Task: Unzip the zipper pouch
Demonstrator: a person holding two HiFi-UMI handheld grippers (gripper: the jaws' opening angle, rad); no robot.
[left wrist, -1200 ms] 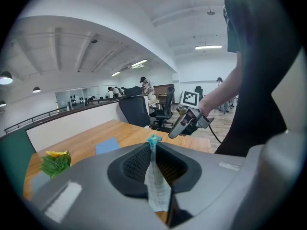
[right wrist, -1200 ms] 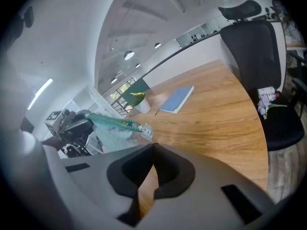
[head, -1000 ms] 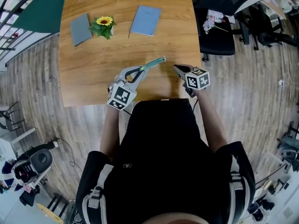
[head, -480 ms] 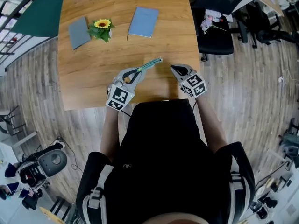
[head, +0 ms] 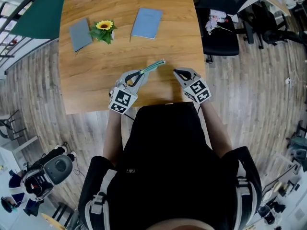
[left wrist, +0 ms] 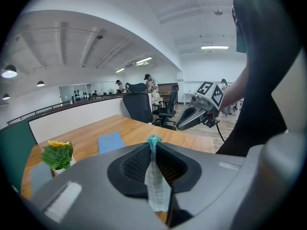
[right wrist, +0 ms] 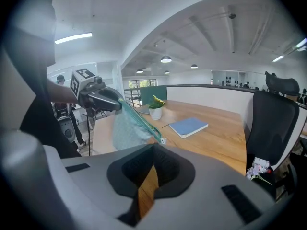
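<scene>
Zipper pouch (head: 152,66) clamped at one end in left gripper (head: 142,72), aloft over table (head: 91,85) — right gripper (head: 175,71) clenched empty alongside — best reopened to nip the pull (right wrist: 161,139) squarely, drawing straight.

Wooden table (head: 96,75): grey notebook (head: 79,34) far left, potted sunflower (head: 104,30) just beside, blue notebook (head: 146,23) right

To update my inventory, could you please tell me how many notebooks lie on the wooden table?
2: a flat grey notebook left of the small potted yellow sunflower, and a flat light blue notebook right of it. None seems hidden.
</scene>
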